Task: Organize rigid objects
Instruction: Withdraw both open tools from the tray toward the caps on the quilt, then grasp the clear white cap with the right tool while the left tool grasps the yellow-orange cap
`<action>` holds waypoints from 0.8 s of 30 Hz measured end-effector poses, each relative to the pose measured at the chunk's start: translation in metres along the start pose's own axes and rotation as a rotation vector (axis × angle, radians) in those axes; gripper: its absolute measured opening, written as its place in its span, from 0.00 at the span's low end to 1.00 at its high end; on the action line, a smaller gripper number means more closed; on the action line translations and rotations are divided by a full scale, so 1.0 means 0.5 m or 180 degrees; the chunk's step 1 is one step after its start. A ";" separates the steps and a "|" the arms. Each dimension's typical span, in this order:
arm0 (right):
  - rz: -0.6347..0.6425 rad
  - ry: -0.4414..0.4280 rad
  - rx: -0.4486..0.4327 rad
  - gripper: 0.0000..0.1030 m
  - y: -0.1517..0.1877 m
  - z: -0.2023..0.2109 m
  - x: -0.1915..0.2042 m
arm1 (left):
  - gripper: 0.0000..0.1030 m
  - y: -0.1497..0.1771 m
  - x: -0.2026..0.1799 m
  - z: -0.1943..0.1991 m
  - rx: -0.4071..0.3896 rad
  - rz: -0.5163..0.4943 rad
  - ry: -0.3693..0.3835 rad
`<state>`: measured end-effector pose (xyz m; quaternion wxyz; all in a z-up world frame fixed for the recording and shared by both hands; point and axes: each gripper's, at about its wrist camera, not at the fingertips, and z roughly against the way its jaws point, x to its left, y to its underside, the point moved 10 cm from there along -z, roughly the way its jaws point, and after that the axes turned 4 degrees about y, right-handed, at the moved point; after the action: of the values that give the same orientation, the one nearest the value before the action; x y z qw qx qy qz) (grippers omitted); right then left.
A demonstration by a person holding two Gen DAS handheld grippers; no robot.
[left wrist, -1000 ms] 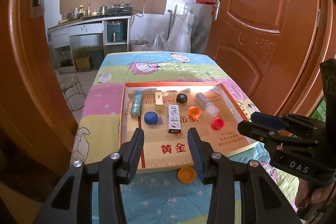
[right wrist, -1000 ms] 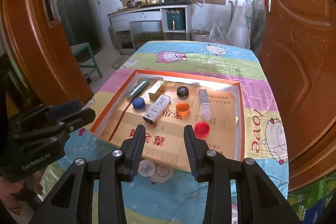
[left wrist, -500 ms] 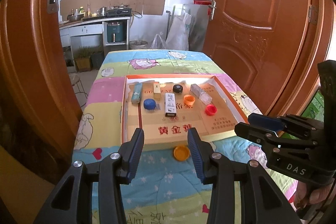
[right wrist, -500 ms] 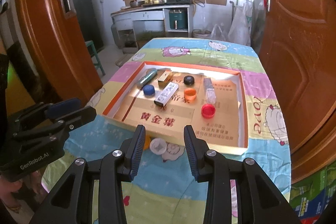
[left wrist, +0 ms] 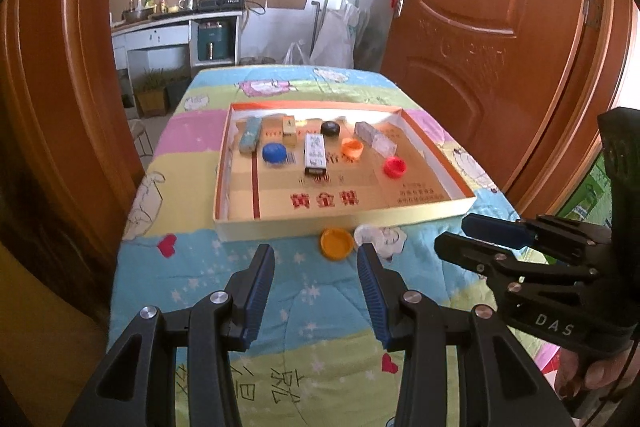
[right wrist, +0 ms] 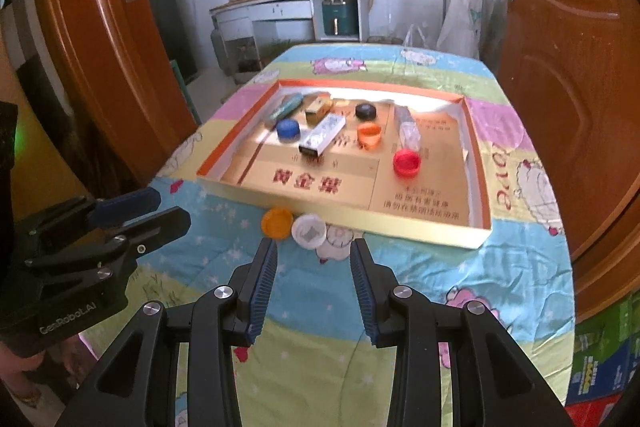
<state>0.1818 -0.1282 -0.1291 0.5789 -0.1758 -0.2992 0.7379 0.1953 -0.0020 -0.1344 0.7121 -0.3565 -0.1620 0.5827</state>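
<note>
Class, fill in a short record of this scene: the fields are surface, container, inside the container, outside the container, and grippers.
surface: table with a cartoon cloth
container: shallow box
inside the container: blue cap, black cap, orange cap, red cap, long white box
outside the container: yellow cap, white cap
grippers: left gripper, right gripper, both open, empty

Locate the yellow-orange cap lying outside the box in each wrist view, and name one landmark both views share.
Left wrist view: the yellow-orange cap lies low-centre on the bedspread, just below the box's near wall.
Right wrist view: the cap lies centre-left, beside a white cap, against the same near wall.
Shared landmark: the red cap inside the box.
</note>
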 end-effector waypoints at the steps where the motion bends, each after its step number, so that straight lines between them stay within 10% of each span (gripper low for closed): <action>1: 0.0005 -0.0002 0.0029 0.38 0.006 -0.007 0.001 | 0.42 0.004 0.000 -0.004 0.0015 0.0005 0.0006; 24: 0.0127 0.0022 0.0269 0.38 0.020 -0.177 0.020 | 0.42 0.049 0.041 -0.090 0.0298 0.0141 0.0087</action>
<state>0.2251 -0.0993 -0.2017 0.5721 -0.1596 -0.2622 0.7606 0.2125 0.0045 -0.1866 0.7171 -0.3342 -0.1169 0.6004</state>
